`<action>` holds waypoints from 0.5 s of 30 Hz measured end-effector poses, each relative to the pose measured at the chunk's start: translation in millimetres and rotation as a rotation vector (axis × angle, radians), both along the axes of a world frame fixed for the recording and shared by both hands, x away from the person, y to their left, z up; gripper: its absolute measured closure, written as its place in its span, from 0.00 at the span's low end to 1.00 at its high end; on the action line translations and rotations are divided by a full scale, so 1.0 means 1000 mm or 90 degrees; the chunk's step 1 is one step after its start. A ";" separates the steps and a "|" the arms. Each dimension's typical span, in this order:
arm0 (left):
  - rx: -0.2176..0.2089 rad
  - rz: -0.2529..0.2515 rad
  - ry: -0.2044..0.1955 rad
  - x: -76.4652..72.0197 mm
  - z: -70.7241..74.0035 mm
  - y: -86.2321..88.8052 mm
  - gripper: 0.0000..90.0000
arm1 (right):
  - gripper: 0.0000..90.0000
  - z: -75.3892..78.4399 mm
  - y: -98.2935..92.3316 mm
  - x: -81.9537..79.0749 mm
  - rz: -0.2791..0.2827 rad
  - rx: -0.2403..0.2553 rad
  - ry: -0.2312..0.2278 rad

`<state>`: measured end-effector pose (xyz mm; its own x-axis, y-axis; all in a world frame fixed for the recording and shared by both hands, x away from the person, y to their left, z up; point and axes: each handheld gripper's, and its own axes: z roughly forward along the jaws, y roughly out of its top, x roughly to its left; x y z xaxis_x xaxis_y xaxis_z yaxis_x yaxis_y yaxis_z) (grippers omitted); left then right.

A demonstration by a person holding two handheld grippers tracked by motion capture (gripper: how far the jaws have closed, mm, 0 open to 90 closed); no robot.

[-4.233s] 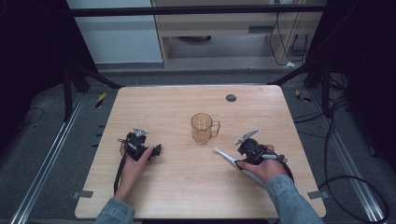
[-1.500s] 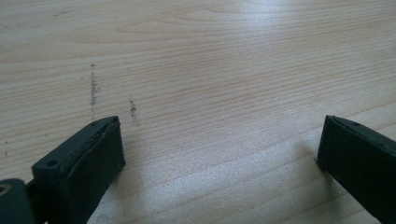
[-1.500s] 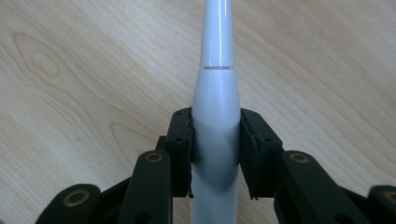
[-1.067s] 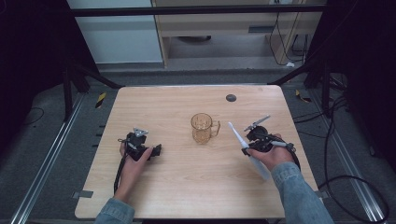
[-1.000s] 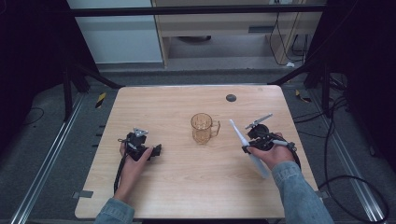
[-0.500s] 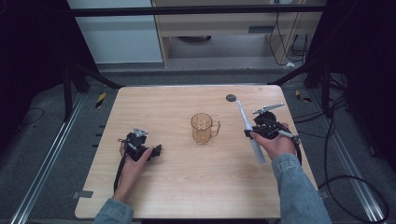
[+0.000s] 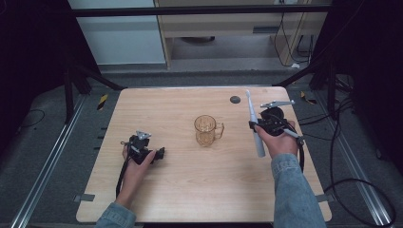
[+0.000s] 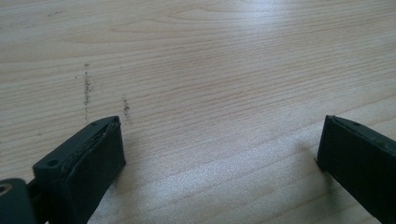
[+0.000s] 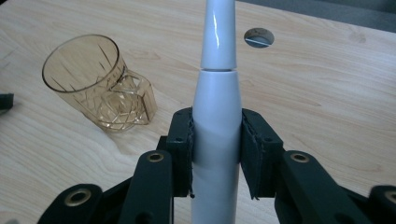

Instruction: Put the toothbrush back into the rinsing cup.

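A white toothbrush (image 7: 254, 124) was clamped in the right gripper (image 7: 263, 124) over the right side of the table (image 7: 190, 190), w/ an amber glass mug (image 7: 206, 130) standing near the centre. The pick-up looked done: the brush was held clear of the wood, head pointing to the far edge, handle end trailing toward the near side past the person's right hand (image 7: 280, 140). What appeared left, judging by the layout, was carrying the brush to the mug and lowering it in; nothing was seen inside the mug yet.

In the right gripper view the two black jaws were pressed against both sides of the toothbrush (image 9: 217, 126) body, just below the joint where the narrower neck begins, so the grip sat approx. mid-length. The mug (image 9: 95, 84) lay to the left of the brush and apart from it, mouth open, handle turned toward the brush side. A round dark hole (image 9: 259, 37) in the tabletop was seen farther off, right of the neck.

In the high view the mug stood left of the right gripper, not touching brush or jaws, w/ a bare strip of table between them. The brush would likely need tipping, since it was held roughly level rather than upright.

The left gripper (image 7: 151, 154) rested on the table's left near part, in the left hand (image 7: 135, 164), well apart from the mug. Its jaws were spread wide w/ nothing between them; bare wood was seen in the gap in the left gripper view.
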<state>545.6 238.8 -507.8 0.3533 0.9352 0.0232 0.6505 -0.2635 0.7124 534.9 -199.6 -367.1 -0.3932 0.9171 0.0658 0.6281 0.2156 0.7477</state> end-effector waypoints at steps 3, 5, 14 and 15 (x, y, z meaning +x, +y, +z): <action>0.001 -0.001 0.001 0.000 0.000 -0.001 0.00 | 0.74 0.003 0.002 -0.001 -0.013 0.006 -0.011; 0.000 -0.001 0.000 0.001 0.000 -0.002 0.00 | 0.74 0.003 0.003 -0.001 -0.018 0.010 -0.014; -0.001 -0.003 0.000 0.001 0.000 -0.003 0.00 | 0.74 0.014 0.010 0.000 -0.036 0.028 -0.042; -0.001 -0.003 0.000 0.001 0.000 -0.003 0.00 | 0.74 0.016 0.011 -0.001 -0.037 0.029 -0.048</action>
